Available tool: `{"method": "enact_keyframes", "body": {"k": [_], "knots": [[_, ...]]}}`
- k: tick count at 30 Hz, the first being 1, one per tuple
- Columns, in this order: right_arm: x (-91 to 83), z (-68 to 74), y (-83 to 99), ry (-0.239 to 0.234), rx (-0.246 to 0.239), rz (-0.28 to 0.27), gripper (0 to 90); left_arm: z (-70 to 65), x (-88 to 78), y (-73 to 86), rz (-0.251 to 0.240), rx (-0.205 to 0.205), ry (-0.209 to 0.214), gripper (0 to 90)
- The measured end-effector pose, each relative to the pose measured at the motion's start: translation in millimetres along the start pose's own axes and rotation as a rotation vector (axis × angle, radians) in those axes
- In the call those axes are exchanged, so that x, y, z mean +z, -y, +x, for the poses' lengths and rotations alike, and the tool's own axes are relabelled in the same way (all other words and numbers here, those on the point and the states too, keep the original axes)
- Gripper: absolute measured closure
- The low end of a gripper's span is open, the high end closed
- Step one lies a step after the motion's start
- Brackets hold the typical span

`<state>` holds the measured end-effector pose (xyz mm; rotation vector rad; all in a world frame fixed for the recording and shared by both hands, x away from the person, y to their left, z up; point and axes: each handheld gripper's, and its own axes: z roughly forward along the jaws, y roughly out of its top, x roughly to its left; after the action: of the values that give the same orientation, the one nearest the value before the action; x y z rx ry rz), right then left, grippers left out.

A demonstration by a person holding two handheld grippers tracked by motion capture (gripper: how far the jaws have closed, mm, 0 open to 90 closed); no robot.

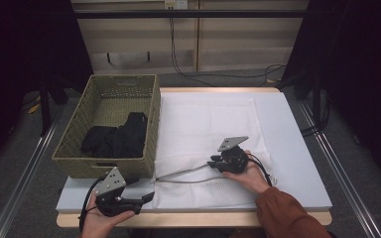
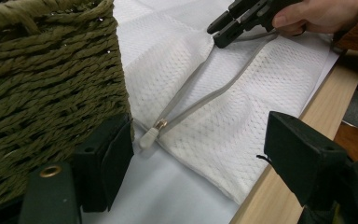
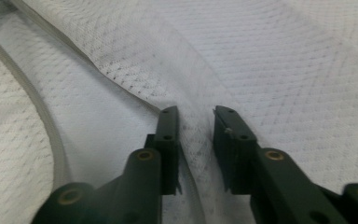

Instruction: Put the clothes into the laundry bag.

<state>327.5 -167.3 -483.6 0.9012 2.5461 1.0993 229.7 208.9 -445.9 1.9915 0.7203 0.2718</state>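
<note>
A white mesh bag lies flat on the table, its grey zipper partly undone. The zipper's pull rests near the basket's corner. My right gripper sits low at the far end of the opened zipper, where the bag's upper layer lifts toward it. In the right gripper view its jaws stand a little apart with a fold of mesh between them and a gap showing. My left gripper rests at the table's front left, jaws wide and nothing in them, pointing toward the pull.
An olive woven basket holding black clothing stands at the table's left, close beside my left gripper's jaw. The wooden front edge runs just below the bag. A grey mat extends to the right.
</note>
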Motion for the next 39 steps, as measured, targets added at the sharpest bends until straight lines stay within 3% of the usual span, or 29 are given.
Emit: {"method": "enact_keyframes", "body": {"k": [4, 7, 11, 23, 39], "knots": [[-0.2, -0.6, -0.3, 0.016, 0.009, 0.000, 78.2, -0.3, 0.1, -0.1, -0.002, -0.001, 0.001, 23.2], [-1.0, -3.1, -0.2, -0.007, 0.052, -0.004, 84.0, -0.2, 0.0, -0.1, -0.002, -0.002, 0.000, 23.1], [-6.4, -3.4, -2.3, -0.034, 0.062, -0.020, 87.3, 0.4, -0.5, 0.1, 0.000, 0.000, -0.002, 23.1], [-21.5, -5.2, -7.4, -0.090, 0.100, -0.090, 87.8, -0.6, -1.5, 0.4, -0.021, -0.012, 0.001, 22.4], [-39.2, -5.0, -13.6, -0.151, 0.099, -0.152, 87.7, -1.9, -4.4, 1.1, -0.038, -0.023, 0.002, 22.3]]}}
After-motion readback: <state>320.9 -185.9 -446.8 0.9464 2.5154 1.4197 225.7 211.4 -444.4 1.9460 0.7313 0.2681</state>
